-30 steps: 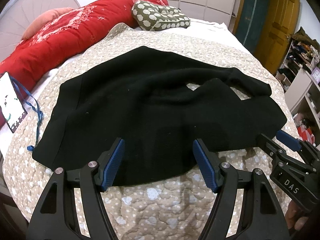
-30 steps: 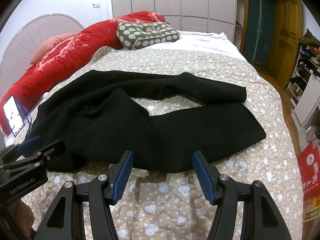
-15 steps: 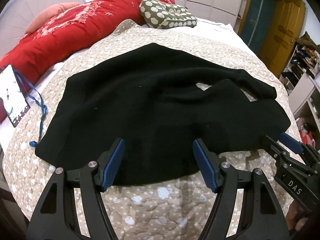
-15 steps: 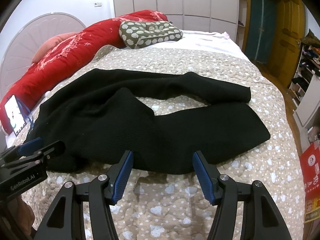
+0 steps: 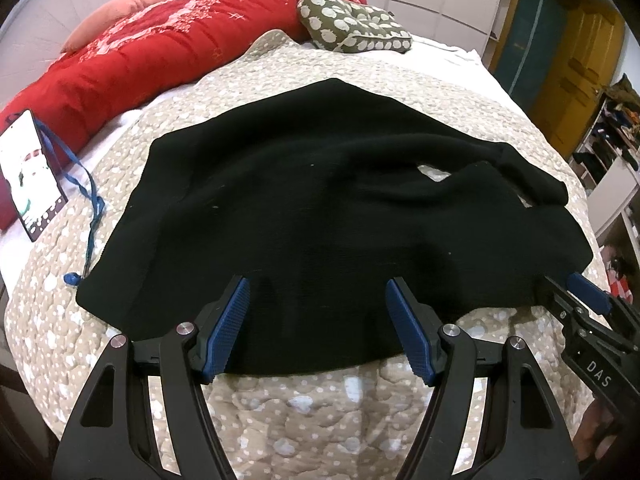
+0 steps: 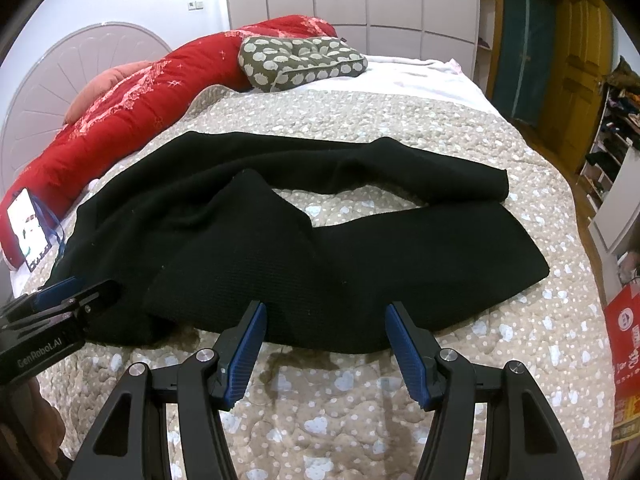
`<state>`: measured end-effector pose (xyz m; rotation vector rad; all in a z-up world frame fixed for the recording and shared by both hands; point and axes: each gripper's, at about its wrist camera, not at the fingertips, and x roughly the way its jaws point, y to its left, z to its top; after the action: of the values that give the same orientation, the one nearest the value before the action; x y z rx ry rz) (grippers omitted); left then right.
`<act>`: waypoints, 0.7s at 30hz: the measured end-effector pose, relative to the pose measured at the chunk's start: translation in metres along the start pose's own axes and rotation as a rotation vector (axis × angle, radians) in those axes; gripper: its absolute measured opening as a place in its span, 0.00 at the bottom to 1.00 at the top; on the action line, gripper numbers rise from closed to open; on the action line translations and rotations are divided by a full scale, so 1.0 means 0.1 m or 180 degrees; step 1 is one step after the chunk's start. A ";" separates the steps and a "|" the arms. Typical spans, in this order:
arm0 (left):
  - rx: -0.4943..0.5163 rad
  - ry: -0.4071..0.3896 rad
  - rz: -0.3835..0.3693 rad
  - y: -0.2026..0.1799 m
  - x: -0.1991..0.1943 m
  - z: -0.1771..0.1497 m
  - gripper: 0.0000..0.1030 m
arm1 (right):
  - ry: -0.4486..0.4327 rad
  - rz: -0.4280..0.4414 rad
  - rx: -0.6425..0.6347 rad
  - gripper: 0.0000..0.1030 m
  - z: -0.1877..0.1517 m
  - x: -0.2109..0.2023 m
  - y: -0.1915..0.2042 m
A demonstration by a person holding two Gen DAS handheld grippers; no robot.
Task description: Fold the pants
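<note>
Black pants (image 5: 320, 216) lie spread on the beige quilted bed, waist to the left and two legs running right; they also show in the right wrist view (image 6: 280, 240). The two legs lie apart with a gap of quilt between them. My left gripper (image 5: 318, 316) is open and empty, its blue pads over the near edge of the waist part. My right gripper (image 6: 324, 340) is open and empty at the near edge of the nearer leg. Each gripper shows at the side of the other's view.
A red duvet (image 5: 132, 60) and a green spotted cushion (image 5: 352, 36) lie at the bed's far side. A phone with a blue lanyard (image 5: 32, 176) lies at the left. A yellow door (image 6: 576, 92) and shelves stand at the right. A red bag (image 6: 624, 340) stands beside the bed.
Both grippers have moved forward toward the pants, which now fill more of each view. Both stay open. The pants have not moved.
</note>
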<state>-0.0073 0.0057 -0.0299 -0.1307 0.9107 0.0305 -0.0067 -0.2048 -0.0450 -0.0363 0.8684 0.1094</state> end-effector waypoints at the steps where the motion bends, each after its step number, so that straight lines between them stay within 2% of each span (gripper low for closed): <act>1: -0.0015 0.0002 0.0002 0.01 0.00 0.00 0.69 | 0.0001 0.0013 0.0002 0.58 0.00 0.00 0.00; 6: -0.0052 0.0030 0.0015 0.06 0.02 -0.01 0.69 | -0.0051 0.0121 0.0060 0.58 0.04 0.02 0.02; 16: -0.0101 0.0089 0.0016 0.13 0.03 -0.03 0.69 | -0.0041 0.0149 0.0055 0.58 0.03 0.07 0.03; 21: -0.0214 0.0066 -0.0048 0.32 -0.11 -0.10 0.69 | -0.0095 0.0125 0.0011 0.58 0.02 0.08 0.03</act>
<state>-0.0248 0.0367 -0.0302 -0.2007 0.9298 0.0458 -0.0004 -0.2015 -0.0504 -0.0143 0.8395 0.1448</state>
